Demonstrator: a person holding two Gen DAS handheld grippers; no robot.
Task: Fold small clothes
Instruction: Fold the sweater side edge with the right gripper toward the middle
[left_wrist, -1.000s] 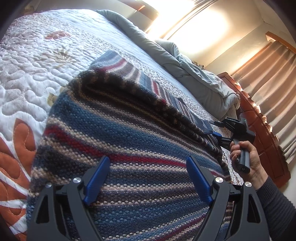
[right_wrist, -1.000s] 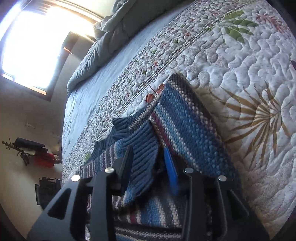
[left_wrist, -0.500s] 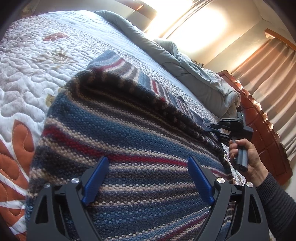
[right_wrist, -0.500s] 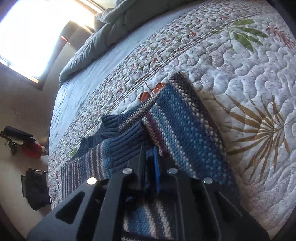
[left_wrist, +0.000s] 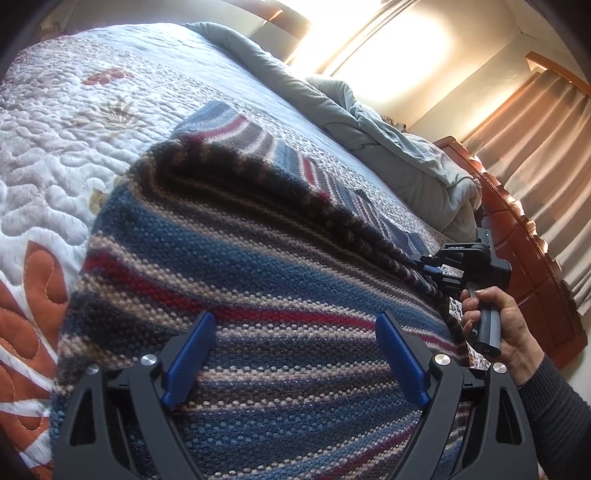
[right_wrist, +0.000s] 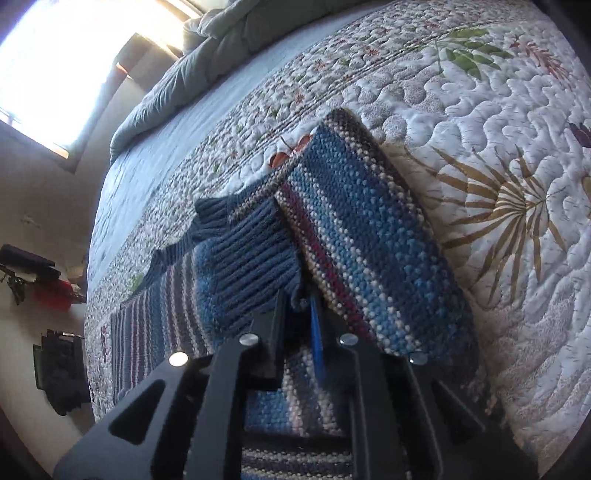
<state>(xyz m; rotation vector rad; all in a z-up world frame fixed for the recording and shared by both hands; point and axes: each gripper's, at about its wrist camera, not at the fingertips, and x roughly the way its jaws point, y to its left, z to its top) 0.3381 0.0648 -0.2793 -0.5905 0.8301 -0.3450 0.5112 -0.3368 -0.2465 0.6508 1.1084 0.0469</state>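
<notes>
Folding the striped knit sweater (left_wrist: 258, 280) lying on the quilted bed (left_wrist: 55, 155), right gripper (right_wrist: 297, 306) jaws, having just closed then eased slightly, pinching its ribbed cuff (right_wrist: 251, 266), left gripper (left_wrist: 291, 354) jaws gaping empty above the sweater, next likely needing the sleeve laid across.

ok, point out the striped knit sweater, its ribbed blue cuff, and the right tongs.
striped blue, red and cream knit sweater (left_wrist: 258, 280): left wrist view, on the folded-over body panel.
ribbed blue cuff (right_wrist: 247, 258): right wrist view, mid-ribbing.
right tongs (right_wrist: 299, 314): right wrist view, between the fingertips, pinching knit fabric.
</notes>
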